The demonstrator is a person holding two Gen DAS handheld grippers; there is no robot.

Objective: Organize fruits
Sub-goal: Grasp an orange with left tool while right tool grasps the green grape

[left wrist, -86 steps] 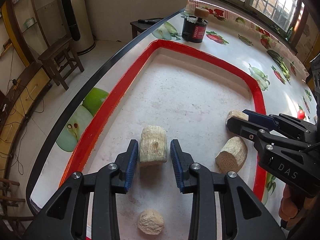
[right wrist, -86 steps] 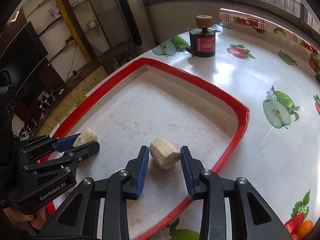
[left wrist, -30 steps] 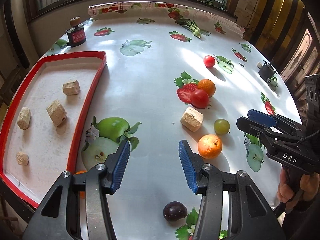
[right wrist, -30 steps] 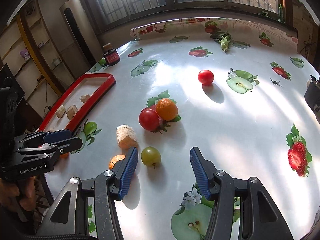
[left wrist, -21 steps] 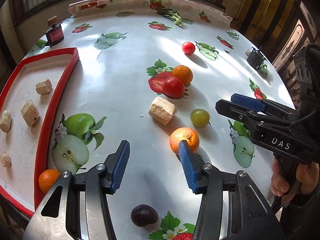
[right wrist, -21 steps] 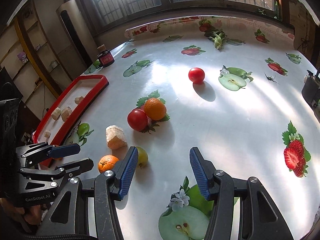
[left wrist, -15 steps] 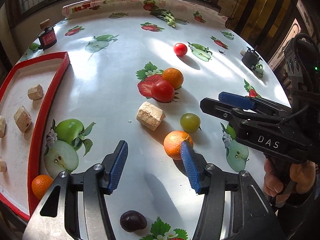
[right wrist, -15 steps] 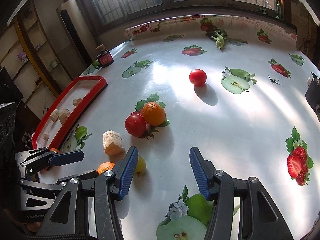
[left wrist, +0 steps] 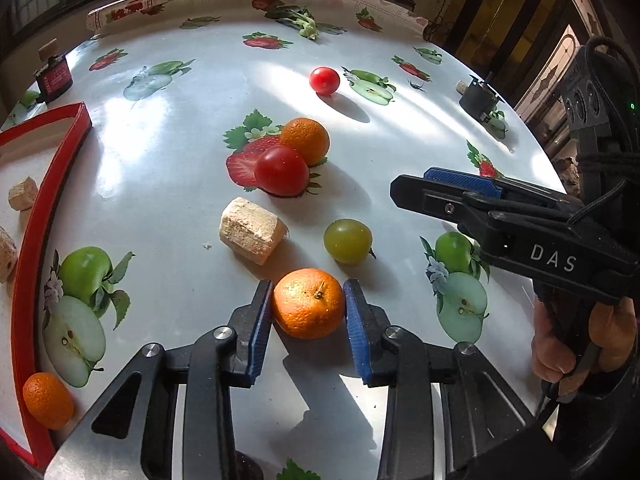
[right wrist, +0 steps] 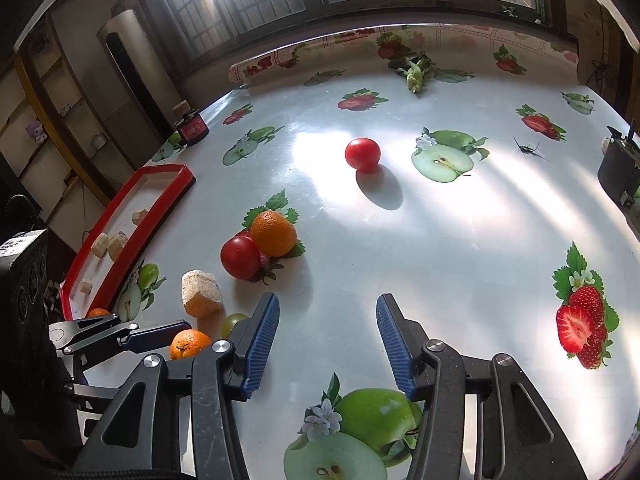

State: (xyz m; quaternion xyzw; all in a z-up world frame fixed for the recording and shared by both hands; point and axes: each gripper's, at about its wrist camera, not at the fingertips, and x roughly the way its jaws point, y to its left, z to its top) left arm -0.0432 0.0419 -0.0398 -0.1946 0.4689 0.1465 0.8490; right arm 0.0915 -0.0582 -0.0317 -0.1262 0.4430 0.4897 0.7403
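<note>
The left tongs [left wrist: 308,316] have been brought down around the orange [left wrist: 309,303] on the bench [left wrist: 180,152] and are closing on it, pads touching. The right tongs [right wrist: 326,344] are narrowing, empty; lifting seems next.

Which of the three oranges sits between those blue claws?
The orange nearest the camera, between the closing left gripper jaws; another touches the tomato, the third's in the red tray.
</note>
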